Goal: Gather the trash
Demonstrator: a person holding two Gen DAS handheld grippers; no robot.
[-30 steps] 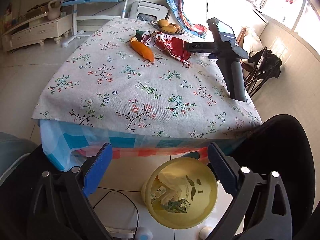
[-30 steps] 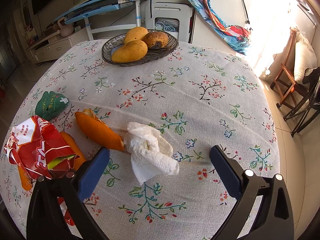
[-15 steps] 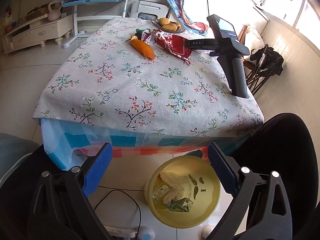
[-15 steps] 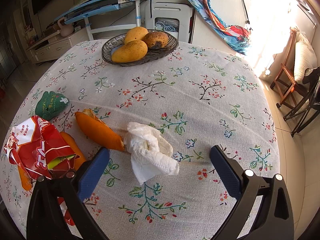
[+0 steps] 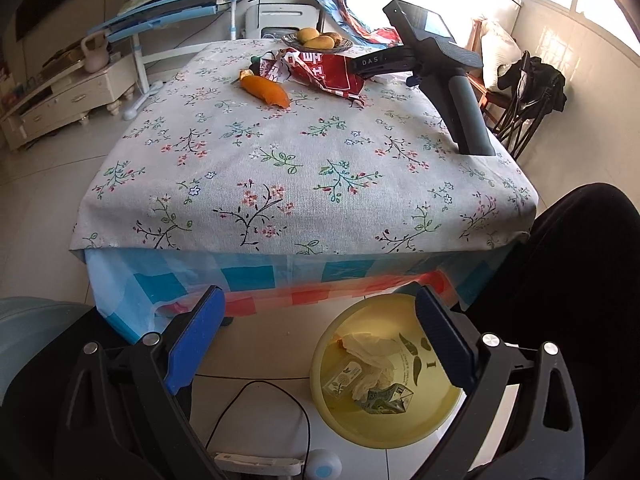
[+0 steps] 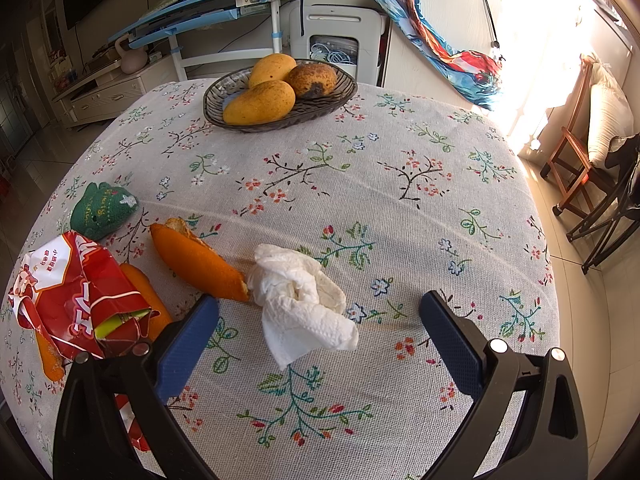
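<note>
Crumpled white paper tissue [image 6: 304, 300] lies on the floral tablecloth [image 6: 400, 208], just ahead of the right gripper [image 6: 319, 346], roughly centred between its blue-padded fingers [image 6: 188, 344], not touching either. Right jaws spread wide, holding nothing. Orange peel strip [image 6: 196, 260] touches the tissue on the left-finger side. Torn red snack wrapper [image 6: 76, 300] sits further out, beyond the left finger, with a green knitted pouch [image 6: 102, 210] behind it. Dark woven bowl of mangoes [image 6: 280, 96] far ahead. Left gripper [image 5: 316, 344] is off the table edge, fingers [image 5: 192, 340] wide apart, empty. Round yellow plastic bin [image 5: 384, 376] on the floor beneath, nearer its right finger, with paper and cartons inside.
</note>
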